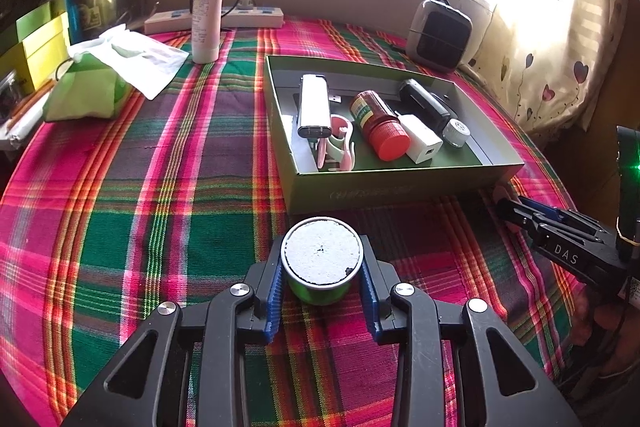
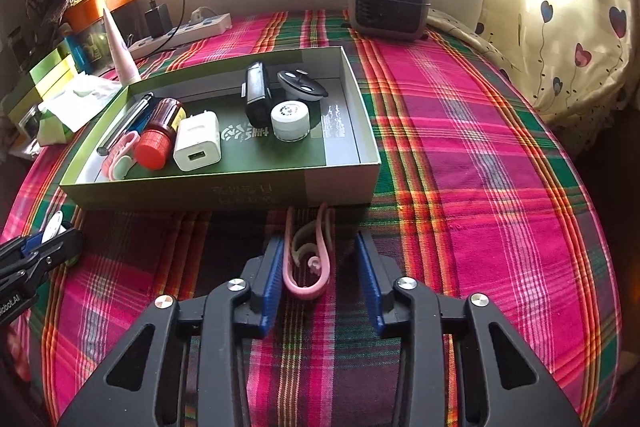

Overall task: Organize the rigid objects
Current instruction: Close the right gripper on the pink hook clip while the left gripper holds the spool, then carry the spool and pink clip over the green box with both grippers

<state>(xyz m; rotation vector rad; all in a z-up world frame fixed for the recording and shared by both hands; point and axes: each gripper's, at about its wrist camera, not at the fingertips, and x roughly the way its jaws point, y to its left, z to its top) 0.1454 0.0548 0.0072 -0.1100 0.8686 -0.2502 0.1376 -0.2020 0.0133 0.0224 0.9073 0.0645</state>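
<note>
Right gripper (image 2: pixel 322 267), jaws open, straddles the pink clip (image 2: pixel 306 259), long axis toward the box (image 2: pixel 224 191); left gripper (image 1: pixel 322 267) grips the green jar (image 1: pixel 322 259).

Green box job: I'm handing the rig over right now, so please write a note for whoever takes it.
Left gripper: shut on the green jar, which stands on the tablecloth in front of the green box.
Right gripper: open, with the pink clip lying between its jaws, not gripped.
Done: white charger, red-capped bottle and other items are in the box.
Left: box the jar and the clip.
</note>
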